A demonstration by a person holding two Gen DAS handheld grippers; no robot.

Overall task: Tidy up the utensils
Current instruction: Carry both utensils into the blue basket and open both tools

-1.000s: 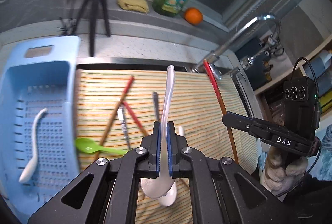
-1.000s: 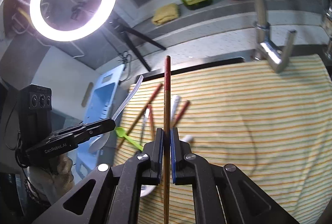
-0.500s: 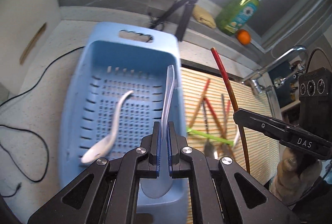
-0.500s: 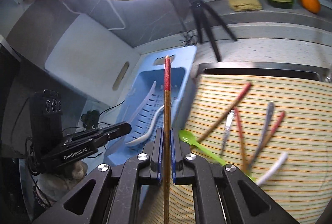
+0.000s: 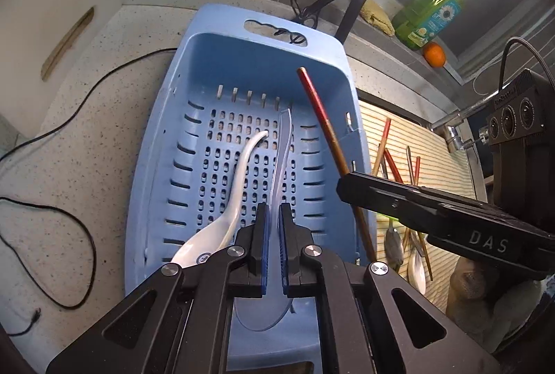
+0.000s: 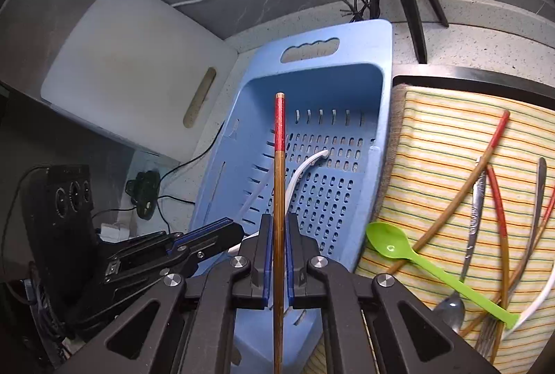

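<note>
While both tongs hang over the blue basket point(image 5: 173, 145), each grips one utensil. Left to right in the left wrist view: white spoon point(image 5: 236, 197) lies on the perforated floor, bowl at 7 o'clock, handle tip at 1 o'clock, just left of the left gripper point(image 5: 272, 225). That gripper's pads are narrow, clamped on a translucent spoon point(image 5: 282, 148); handle runs ahead to 12 o'clock, bowl sits behind the pads at 6. Right of it, the right gripper point(image 5: 360, 190) pinches a red-tipped chopstick point(image 5: 321, 117), red end toward 11 o'clock above the basket's right wall. In the right wrist view the chopstick stands at 12 between near-closed pads. Further right, green spoon point(image 6: 416, 258) and remaining utensils point(image 6: 492, 218) lie on the striped cloth point(image 6: 444, 131).
</note>
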